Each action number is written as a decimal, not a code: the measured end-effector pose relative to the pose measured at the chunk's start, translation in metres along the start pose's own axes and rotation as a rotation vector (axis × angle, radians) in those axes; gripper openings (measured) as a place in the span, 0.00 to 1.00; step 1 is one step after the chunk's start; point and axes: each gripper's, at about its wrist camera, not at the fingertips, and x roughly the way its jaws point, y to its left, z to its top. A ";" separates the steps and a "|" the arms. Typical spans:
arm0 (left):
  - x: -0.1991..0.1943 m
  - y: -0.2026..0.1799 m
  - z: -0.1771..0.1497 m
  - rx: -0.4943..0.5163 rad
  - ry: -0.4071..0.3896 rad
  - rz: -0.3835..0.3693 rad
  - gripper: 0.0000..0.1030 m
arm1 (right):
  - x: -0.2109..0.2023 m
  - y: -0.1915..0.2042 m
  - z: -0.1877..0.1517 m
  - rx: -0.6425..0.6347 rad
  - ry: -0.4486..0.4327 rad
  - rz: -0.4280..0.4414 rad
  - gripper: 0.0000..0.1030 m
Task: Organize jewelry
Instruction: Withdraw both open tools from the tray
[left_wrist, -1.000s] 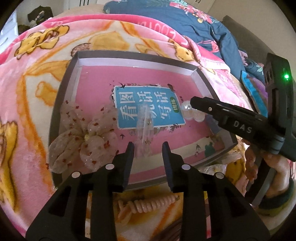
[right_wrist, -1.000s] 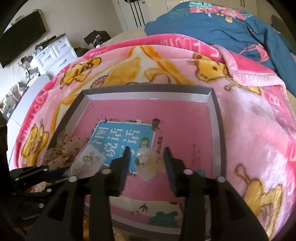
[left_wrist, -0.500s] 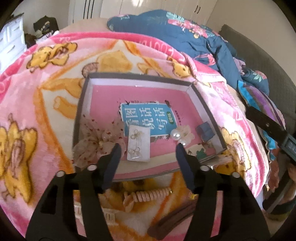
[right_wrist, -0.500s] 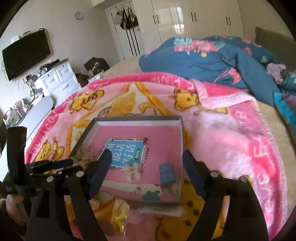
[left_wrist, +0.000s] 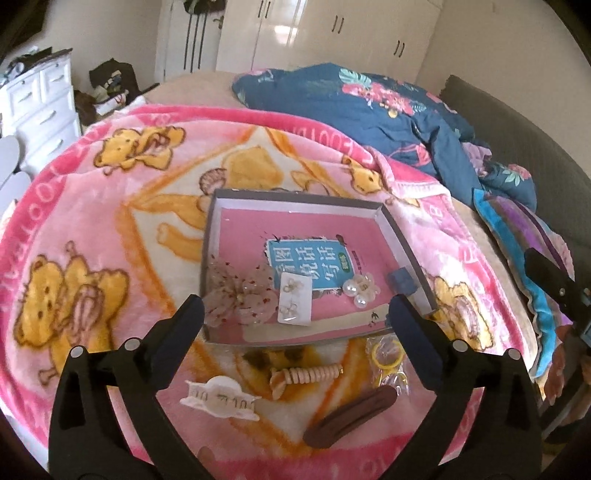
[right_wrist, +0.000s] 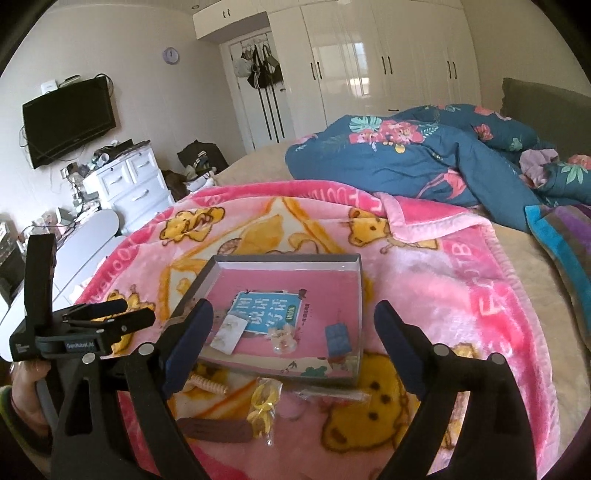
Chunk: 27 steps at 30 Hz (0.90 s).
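A grey-rimmed shallow box (left_wrist: 295, 195) (right_wrist: 284, 259) with a pink book in it lies on the pink blanket. It holds a sheer bow (left_wrist: 239, 293), an earring card (left_wrist: 294, 302) (right_wrist: 229, 330), a pearl clip (left_wrist: 361, 290) (right_wrist: 283, 339) and a small blue box (left_wrist: 402, 280) (right_wrist: 337, 338). My left gripper (left_wrist: 295, 314) is open and empty, raised in front of the box. My right gripper (right_wrist: 293, 325) is open and empty, also raised before the box. The left gripper shows in the right wrist view (right_wrist: 110, 319).
On the blanket before the box lie a white claw clip (left_wrist: 219, 398), a beige spiral clip (left_wrist: 304, 376) (right_wrist: 207, 384), a brown barrette (left_wrist: 351, 415) (right_wrist: 216, 430) and a bag of yellow hair ties (left_wrist: 388, 360) (right_wrist: 264, 406). A blue quilt (right_wrist: 424, 155) is behind. A white dresser (right_wrist: 125, 188) stands left.
Both grippers let go of their items in the box, opened wide and pulled back and up. The earring card and pearl clip now lie in the box.
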 end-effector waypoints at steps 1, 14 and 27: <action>-0.003 0.000 -0.001 0.001 -0.005 0.002 0.91 | -0.003 0.002 -0.001 -0.001 -0.003 0.002 0.85; -0.038 0.013 -0.022 0.015 -0.034 0.055 0.91 | -0.028 0.023 -0.021 -0.018 0.007 0.022 0.85; -0.040 0.021 -0.057 0.038 -0.002 0.113 0.91 | -0.028 0.030 -0.057 -0.017 0.072 0.040 0.85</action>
